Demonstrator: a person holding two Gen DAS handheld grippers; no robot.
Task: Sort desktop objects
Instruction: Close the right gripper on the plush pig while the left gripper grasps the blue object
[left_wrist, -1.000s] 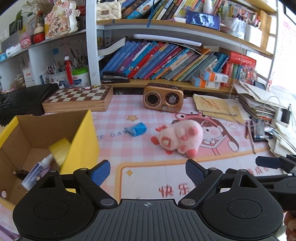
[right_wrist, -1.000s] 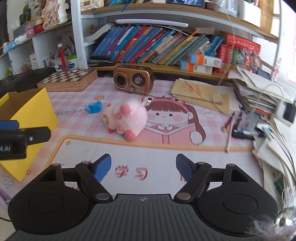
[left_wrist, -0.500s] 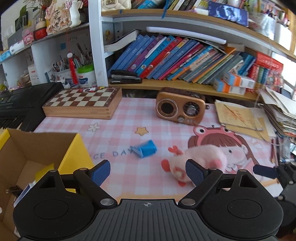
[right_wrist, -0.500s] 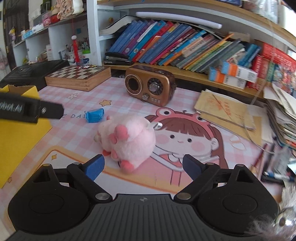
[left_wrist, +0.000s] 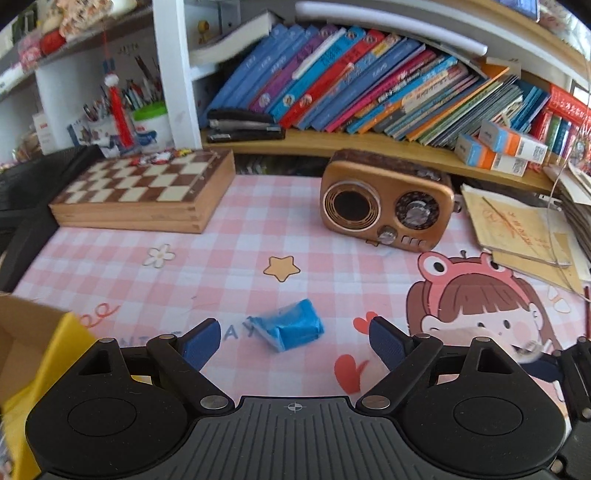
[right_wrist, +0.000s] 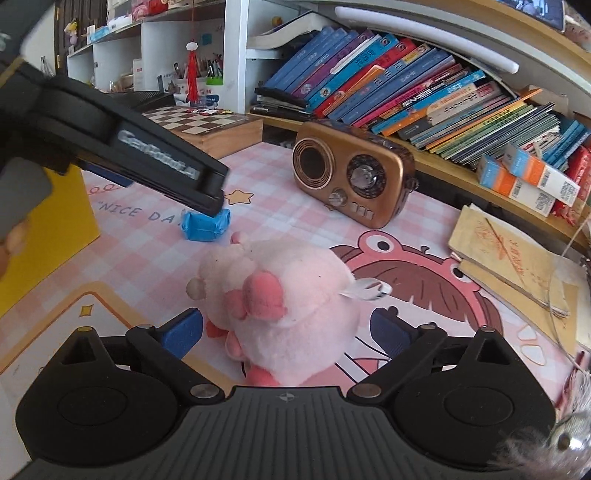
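Observation:
A small blue wrapped packet (left_wrist: 291, 328) lies on the pink checked mat, between the open fingers of my left gripper (left_wrist: 293, 341) and slightly ahead of them. It also shows in the right wrist view (right_wrist: 205, 227), under the left gripper's black body (right_wrist: 147, 162). A pink plush pig (right_wrist: 280, 295) lies on the mat between the open fingers of my right gripper (right_wrist: 286, 332). A yellow cardboard box (left_wrist: 33, 354) stands at the left and shows in the right wrist view (right_wrist: 48, 229) too.
A brown retro radio (left_wrist: 384, 206) stands behind on the mat. A wooden chessboard box (left_wrist: 144, 192) sits at the back left. Stacked papers and notebooks (left_wrist: 524, 236) lie at the right. Shelves of books (left_wrist: 369, 88) run along the back.
Both grippers have moved forward and down. The left one has closed in on the blue packet, the right one on the plush pig, which now sits between its fingers. The box has slid to the left edge.

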